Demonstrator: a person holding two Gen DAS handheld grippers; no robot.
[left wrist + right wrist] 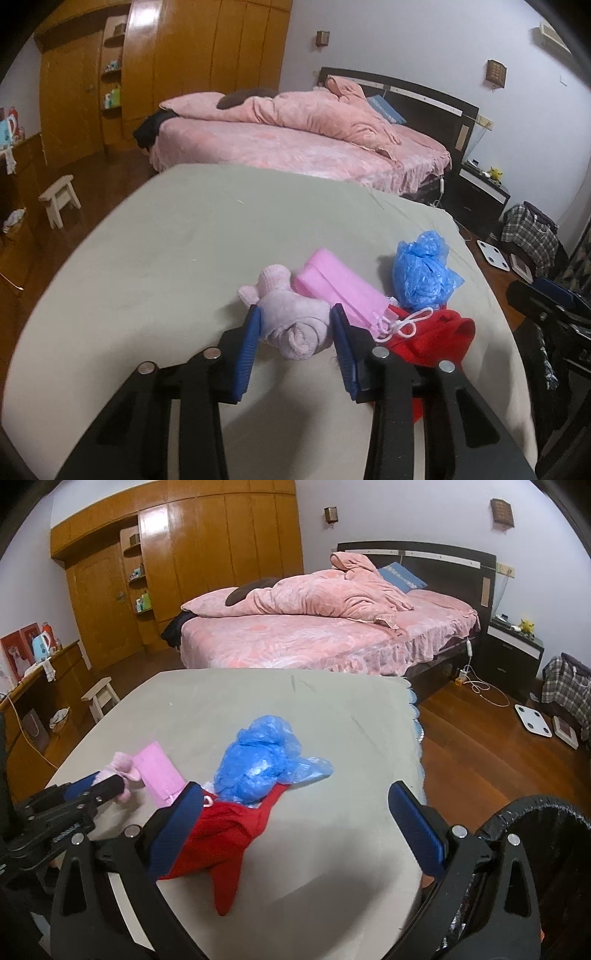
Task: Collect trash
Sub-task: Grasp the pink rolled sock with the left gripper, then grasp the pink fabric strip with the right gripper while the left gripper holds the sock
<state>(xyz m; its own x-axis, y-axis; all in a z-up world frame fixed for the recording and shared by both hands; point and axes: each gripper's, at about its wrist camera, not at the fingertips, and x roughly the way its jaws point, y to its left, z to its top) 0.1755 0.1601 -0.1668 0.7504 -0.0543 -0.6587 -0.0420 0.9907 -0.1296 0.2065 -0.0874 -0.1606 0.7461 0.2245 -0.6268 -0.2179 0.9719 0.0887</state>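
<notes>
Left gripper (293, 319) brackets the pale pink sock roll (295, 325), jaws part-open, pads beside it, grip not confirmed; pink pack (340, 291) and red cloth (432, 341) crowd its right; right gripper (295, 805) wide open, empty, near blue plastic bag (258, 764); black bin (535, 834) at table edge.

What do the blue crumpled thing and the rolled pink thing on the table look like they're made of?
The blue crumpled thing looks like thin plastic film: translucent, glossy, with sharp creases. The rolled pink thing between the left hand-held gripper's fingers looks like soft knit or terry fabric, probably a sock: matte, fuzzy, ribbed.
</notes>
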